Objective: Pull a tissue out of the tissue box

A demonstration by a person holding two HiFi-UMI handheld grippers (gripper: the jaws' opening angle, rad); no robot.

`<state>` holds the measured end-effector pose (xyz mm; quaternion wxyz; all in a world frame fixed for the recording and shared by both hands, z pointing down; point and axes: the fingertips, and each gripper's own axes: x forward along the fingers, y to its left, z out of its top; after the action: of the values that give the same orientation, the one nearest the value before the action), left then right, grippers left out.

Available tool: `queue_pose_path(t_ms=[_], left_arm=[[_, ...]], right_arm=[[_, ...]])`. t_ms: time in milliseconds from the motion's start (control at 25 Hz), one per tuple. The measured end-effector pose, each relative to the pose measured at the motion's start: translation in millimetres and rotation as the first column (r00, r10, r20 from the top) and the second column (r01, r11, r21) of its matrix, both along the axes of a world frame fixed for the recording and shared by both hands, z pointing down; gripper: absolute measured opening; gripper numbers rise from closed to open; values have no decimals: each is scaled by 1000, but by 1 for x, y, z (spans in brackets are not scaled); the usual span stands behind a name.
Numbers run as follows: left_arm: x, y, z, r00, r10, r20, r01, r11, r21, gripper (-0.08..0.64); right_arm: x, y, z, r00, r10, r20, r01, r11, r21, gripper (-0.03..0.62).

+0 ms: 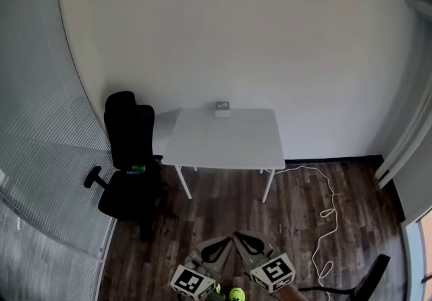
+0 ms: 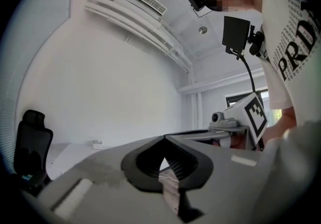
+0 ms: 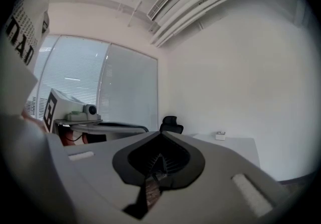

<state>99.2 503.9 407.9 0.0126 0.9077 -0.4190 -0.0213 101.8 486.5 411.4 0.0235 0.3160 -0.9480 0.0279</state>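
The tissue box (image 1: 223, 109) stands at the far edge of the desk (image 1: 229, 144), well apart from the left tool (image 2: 163, 138) and right tool (image 3: 160, 134), both pressed together and empty. A tissue is likely light, soft and easily torn, so pinch its raised fold gently.

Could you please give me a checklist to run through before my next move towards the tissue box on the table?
1. Tissue box in sight: ok, it stands at the far edge of the table, by the wall.
2. Box within reach: not ok, the table is well ahead across the floor.
3. Left gripper free: ok, jaws together, nothing between them.
4. Right gripper ready to pinch: not ok, jaws together; they need opening.
5. Route looks clear: ok, the chair stands left of the table and the cable lies to the right.
6. Tissue sticking out of the box: cannot tell, too small.
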Motion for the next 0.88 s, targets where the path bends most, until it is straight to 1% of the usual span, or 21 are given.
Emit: queue_pose_path(t_ms=[120,280,360,520,760,880], left_arm=[[-5,-11,-2,999,-14,-33,14,1000,-8,-5],[-16,-35,1,999,-9,-43,9,1000,-15,-5],[-20,-48,1,999,6,-37,-6,1000,-13,-5],[-37,-81,-2,999,32,4,-32,999,-14,-5],[-67,-131,-14,998,67,1,-67,998,18,-5],[-74,-151,-18,996,91,-6,-91,995,32,-5]], right_arm=[[-6,-11,5,1000,-4,4,4,1000,-20,9],[-16,-34,9,1000,10,1,-10,1000,-26,9],[-20,-47,8,1000,24,8,-24,999,-29,9],[-34,-81,-2,999,40,-1,-40,999,-13,9],[-65,-132,-17,998,63,7,-63,998,17,9],[-72,-151,-21,997,77,-1,-77,997,22,9]])
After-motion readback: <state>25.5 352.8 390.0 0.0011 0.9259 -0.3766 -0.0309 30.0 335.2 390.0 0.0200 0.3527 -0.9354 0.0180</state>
